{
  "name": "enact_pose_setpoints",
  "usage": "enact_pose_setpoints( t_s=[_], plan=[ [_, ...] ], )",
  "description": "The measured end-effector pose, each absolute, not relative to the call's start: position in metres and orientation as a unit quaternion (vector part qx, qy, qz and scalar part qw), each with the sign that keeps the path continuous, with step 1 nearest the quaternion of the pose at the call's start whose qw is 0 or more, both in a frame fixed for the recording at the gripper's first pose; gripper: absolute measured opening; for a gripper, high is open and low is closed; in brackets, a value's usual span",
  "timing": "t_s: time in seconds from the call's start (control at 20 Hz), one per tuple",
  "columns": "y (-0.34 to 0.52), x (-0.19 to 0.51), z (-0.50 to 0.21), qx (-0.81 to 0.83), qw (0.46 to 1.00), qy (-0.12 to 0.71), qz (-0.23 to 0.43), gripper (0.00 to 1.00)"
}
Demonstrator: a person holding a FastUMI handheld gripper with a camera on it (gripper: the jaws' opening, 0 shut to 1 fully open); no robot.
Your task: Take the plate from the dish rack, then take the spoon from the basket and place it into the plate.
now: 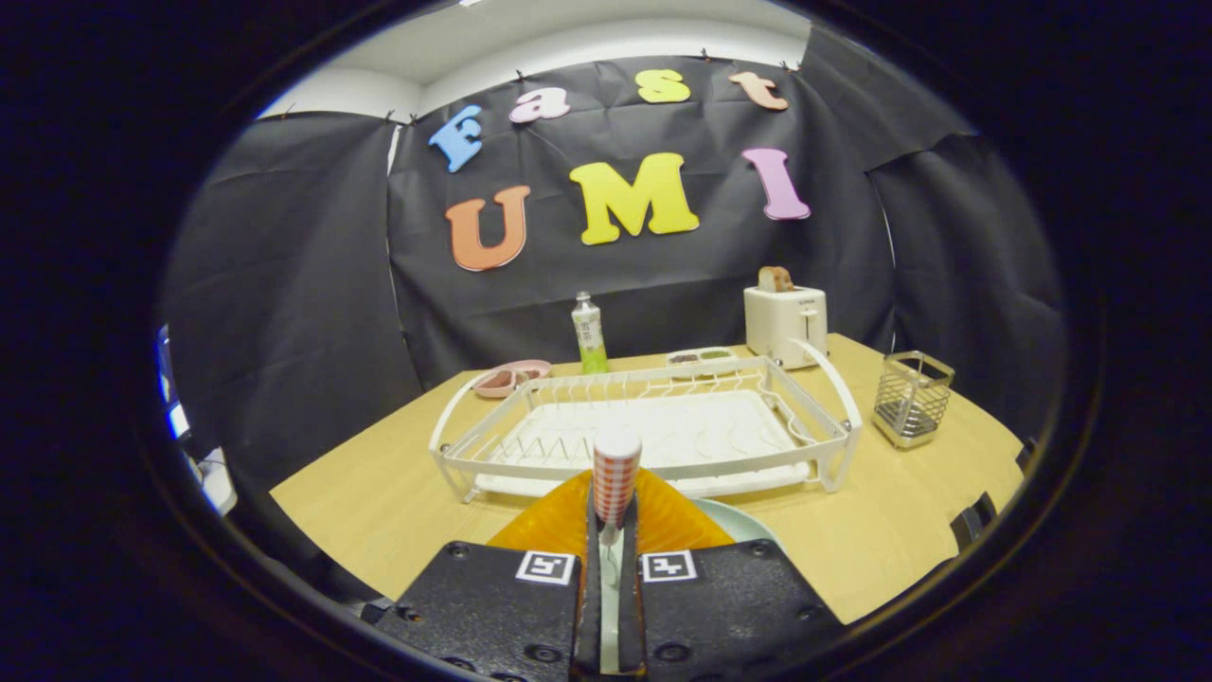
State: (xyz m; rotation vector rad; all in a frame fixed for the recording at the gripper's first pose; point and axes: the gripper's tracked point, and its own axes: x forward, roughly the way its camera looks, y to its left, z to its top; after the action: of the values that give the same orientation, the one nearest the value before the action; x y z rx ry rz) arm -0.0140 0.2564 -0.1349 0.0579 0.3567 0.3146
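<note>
Even, soft indoor light falls from above onto the wooden table (881,530), which looks bright and warm, with only faint, short shadows under the white dish rack (653,426) and the wire basket (911,398). The black cloth wall soaks up light and stays dim without glare. Fisheye bending curves the table's edges and the rack's rails, while nearby fingers (502,606) look slightly soft.

- My table (881,530): light wood top.
- On it: white dish rack (653,431), wire basket (911,398), toaster (786,322), green bottle (590,333), pink dish (509,378), pale plate (748,521).
</note>
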Motion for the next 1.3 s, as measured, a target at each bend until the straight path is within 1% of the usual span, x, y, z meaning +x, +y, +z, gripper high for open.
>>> enact_pose_setpoints(
  t_s=[0.25,0.35,0.6,0.65,0.8,0.95,1.1,1.3],
  plan=[
    [0.245,-0.007,-0.138,0.039,0.973,0.177,0.141,0.20],
    [0.241,-0.004,-0.137,0.039,0.974,0.177,0.136,0.32],
    [0.223,0.005,-0.127,0.007,0.982,0.150,0.111,0.87],
    [0.220,0.005,-0.122,0.005,0.984,0.141,0.108,0.89],
    [0.213,0.004,-0.108,-0.010,0.988,0.116,0.098,1.00],
    [0.208,-0.003,-0.095,-0.019,0.990,0.099,0.096,1.00],
    [0.201,-0.012,-0.088,-0.015,0.990,0.100,0.100,1.00],
    [0.185,-0.042,-0.076,-0.008,0.991,0.077,0.109,1.00]
  ],
)
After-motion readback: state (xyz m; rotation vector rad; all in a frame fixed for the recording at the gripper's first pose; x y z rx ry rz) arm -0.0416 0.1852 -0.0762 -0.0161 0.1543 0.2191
